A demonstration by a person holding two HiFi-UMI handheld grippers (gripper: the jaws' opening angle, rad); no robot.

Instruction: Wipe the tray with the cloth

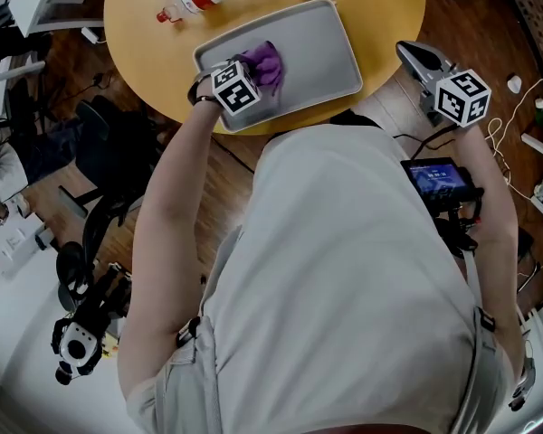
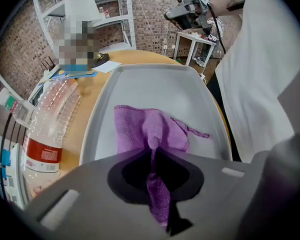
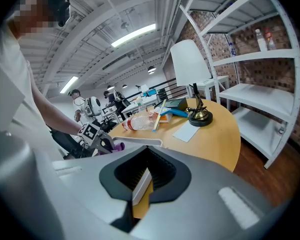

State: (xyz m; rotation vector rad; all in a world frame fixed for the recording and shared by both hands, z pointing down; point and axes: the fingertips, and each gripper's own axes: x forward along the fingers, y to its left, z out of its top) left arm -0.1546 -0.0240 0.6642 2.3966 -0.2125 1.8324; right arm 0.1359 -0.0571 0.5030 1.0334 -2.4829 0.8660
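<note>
The left arm [image 1: 167,197] reached forward, wrist bent so the left claw [image 2: 155,184] pointed steeply down at the tray [image 2: 155,84]. Its jaws were pinched narrow on a fold of the cloth [image 2: 145,129]. The rest of the cloth lay spread on the tray floor just ahead of the tips. A bottle [image 2: 45,129] lay to this claw's left, off the tray.

The right arm [image 1: 493,197] was bent, holding the right claw [image 3: 142,184] sloping gently down over the table [image 1: 380,7]. It was apart from the tray, which lay to its left. Its jaws stood narrowly apart, clasping nothing.
</note>
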